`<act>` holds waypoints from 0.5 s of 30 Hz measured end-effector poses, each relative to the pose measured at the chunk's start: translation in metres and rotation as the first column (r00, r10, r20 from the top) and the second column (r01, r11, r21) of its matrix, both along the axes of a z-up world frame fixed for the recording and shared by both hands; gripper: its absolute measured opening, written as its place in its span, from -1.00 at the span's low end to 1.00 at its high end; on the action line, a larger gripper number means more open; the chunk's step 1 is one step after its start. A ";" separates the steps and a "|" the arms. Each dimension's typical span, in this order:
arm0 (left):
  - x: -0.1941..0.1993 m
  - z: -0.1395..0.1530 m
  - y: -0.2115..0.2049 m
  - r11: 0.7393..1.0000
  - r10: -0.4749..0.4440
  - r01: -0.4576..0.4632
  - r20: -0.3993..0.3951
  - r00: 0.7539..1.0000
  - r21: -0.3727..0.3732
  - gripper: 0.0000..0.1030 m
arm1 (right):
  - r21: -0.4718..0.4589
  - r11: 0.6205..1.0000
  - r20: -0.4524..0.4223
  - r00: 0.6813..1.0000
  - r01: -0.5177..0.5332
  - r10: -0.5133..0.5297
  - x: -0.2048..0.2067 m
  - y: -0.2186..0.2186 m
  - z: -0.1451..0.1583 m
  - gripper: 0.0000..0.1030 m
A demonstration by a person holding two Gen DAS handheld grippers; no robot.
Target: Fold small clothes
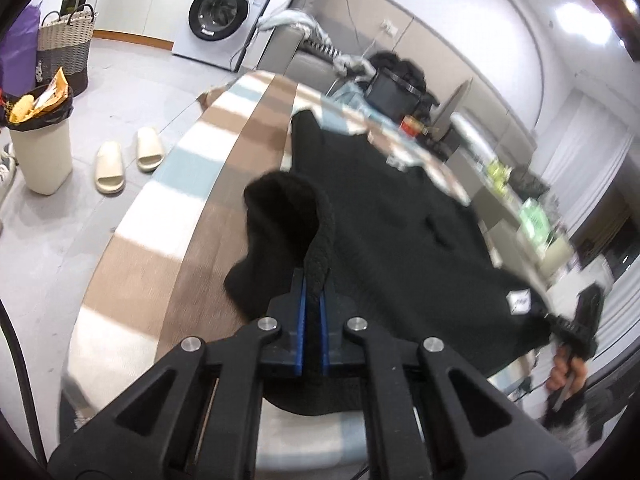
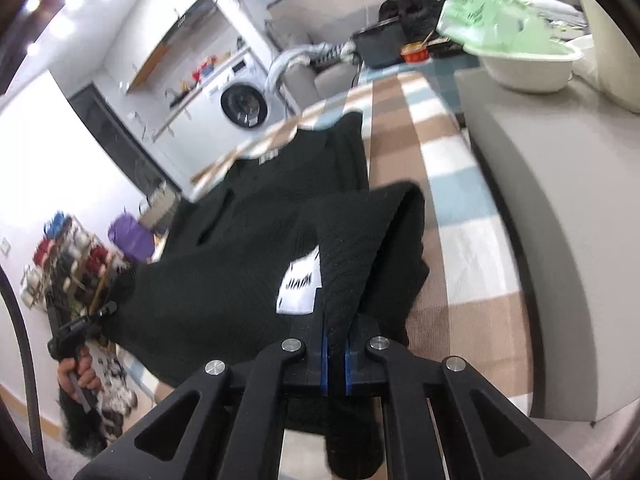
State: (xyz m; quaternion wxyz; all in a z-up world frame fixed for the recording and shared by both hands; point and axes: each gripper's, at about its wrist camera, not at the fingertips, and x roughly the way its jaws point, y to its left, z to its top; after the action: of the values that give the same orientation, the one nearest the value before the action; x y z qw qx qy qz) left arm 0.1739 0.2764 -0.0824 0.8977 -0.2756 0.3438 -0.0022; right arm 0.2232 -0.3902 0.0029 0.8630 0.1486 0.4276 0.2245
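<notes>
A black knitted garment [image 1: 384, 216] hangs stretched between both grippers above a table with a brown, white and blue checked cloth [image 1: 224, 152]. My left gripper [image 1: 315, 284] is shut on a ribbed edge of the garment, which bulges up just beyond the fingers. At the lower right of the left wrist view, my right gripper [image 1: 576, 320] pinches the other corner, near a white label [image 1: 520, 302]. In the right wrist view the right gripper [image 2: 335, 320] is shut on a fold of the garment [image 2: 240, 272] beside the label [image 2: 300, 284]. The left gripper [image 2: 94, 318] shows at far left, in a hand.
On the floor to the left stand a bin [image 1: 40, 140], a pair of slippers [image 1: 128, 160] and a woven basket [image 1: 66, 44]. A washing machine [image 1: 224, 16] is behind. A black box [image 1: 394, 94] and clutter sit at the table's far end. A white basin [image 2: 528, 64] rests on a grey surface.
</notes>
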 end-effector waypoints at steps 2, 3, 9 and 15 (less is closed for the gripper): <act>0.010 0.010 0.007 0.999 0.017 -0.016 0.040 0.999 -0.033 -0.94 | 0.048 0.999 0.024 0.999 0.019 -0.020 0.004 -0.001 0.007 -0.90; 0.016 0.014 0.010 0.999 0.027 -0.025 0.053 0.998 -0.042 -0.94 | 0.067 0.997 0.032 0.999 0.025 -0.027 0.007 0.000 0.011 -0.90; 0.065 0.033 0.029 0.996 0.071 -0.065 0.095 0.993 -0.065 -0.94 | 0.137 0.987 0.103 0.989 0.089 -0.104 0.036 0.008 0.041 -0.90; 0.126 0.026 0.052 0.989 0.105 -0.098 0.056 0.993 -0.110 -0.94 | 0.160 0.951 0.031 0.961 0.265 -0.273 0.088 0.011 0.040 -0.90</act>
State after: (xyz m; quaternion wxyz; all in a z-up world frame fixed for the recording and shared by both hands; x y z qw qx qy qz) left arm 0.2997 0.3286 -0.0569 0.8907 -0.3402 0.3010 0.0167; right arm 0.3116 -0.3790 0.0432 0.8823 0.2658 0.3619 0.1409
